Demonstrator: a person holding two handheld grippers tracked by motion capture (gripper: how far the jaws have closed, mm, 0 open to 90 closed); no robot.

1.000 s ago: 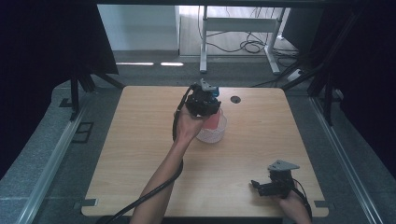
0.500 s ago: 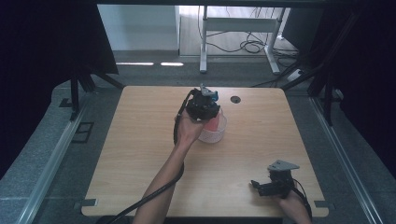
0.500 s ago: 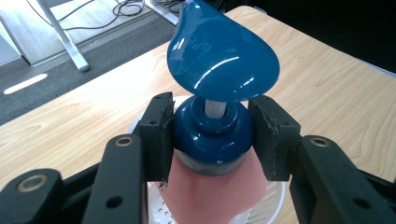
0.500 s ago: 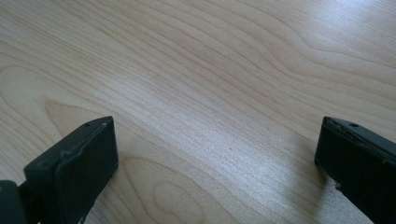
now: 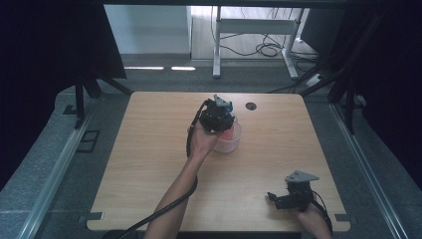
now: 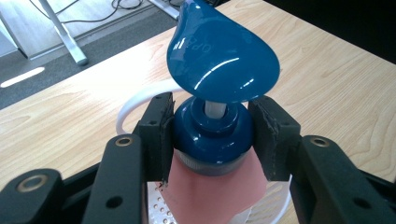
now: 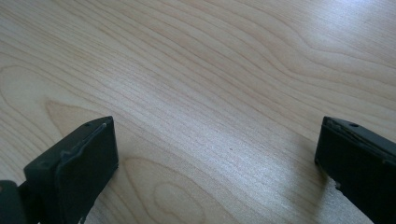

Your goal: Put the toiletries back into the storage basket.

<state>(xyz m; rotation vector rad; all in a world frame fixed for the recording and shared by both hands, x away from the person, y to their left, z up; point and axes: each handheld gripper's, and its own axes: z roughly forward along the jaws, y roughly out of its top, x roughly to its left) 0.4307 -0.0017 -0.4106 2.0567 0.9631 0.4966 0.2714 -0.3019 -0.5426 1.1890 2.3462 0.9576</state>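
Your left gripper (image 6: 212, 135) is clamped on the dark blue collar of a pump bottle (image 6: 212, 186), one jaw pressed to each side just under the pump head (image 6: 222, 53). The head is glossy blue, teardrop-shaped, and carries raised lettering too small to read. Below the collar the bottle body is pink; whether anything is in it cannot be told.

The bottle stands in, or just over, a white basket (image 6: 140, 100) with a perforated wall and a rounded rim; the frames do not settle whether its base touches the basket floor. No other contents of the basket are visible. In the high view the basket (image 5: 230, 143) sits on the wooden table (image 5: 149, 149), slightly toward the far edge from centre, with your left hand (image 5: 201, 142) and the left gripper (image 5: 218, 117) directly over it. A small dark round hole (image 5: 251, 106) lies in the tabletop beyond it, near the far edge.

Your right gripper (image 7: 215, 154) is spread wide with nothing between its jaws, held low over bare wood. In the high view it (image 5: 278, 199) sits near the table's near right corner, well apart from the basket, with your right hand (image 5: 313, 219) behind it.
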